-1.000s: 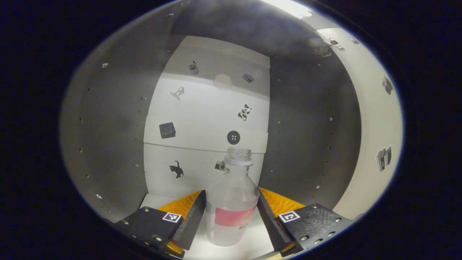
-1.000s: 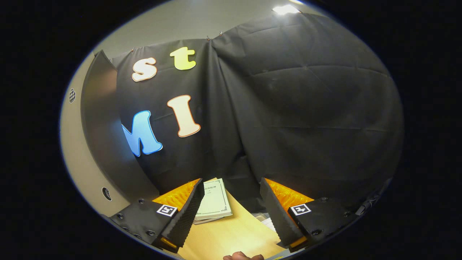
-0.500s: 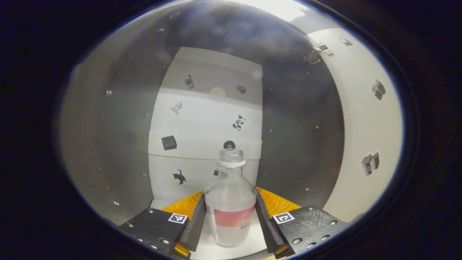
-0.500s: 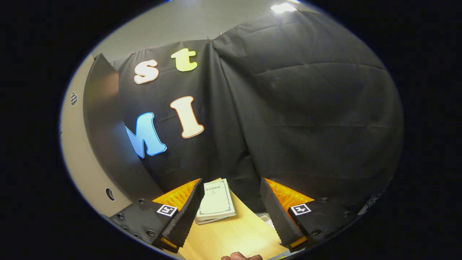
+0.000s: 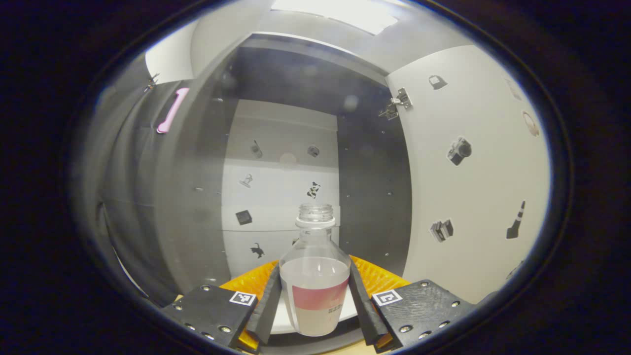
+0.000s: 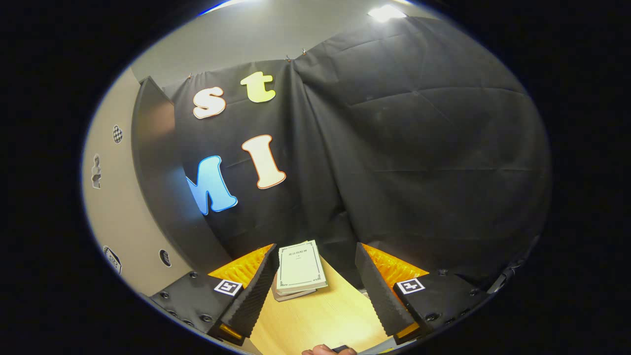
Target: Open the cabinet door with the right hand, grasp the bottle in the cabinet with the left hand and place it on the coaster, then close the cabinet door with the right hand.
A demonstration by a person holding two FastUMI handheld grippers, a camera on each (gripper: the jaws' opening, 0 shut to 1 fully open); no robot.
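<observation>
While the left gripper [image 5: 314, 308] clasps the clear bottle [image 5: 315, 276] between both fingers [image 5: 268, 308] at six o'clock of its view, the bottle hangs upright just outside the cabinet [image 5: 281, 197], whose white door [image 5: 473, 172] stands swung wide at three o'clock. Over the wooden surface [image 6: 315, 320], the right gripper [image 6: 315, 291] has its fingers spread with nothing between them, a book [image 6: 299, 268] lying beyond at twelve o'clock.
</observation>
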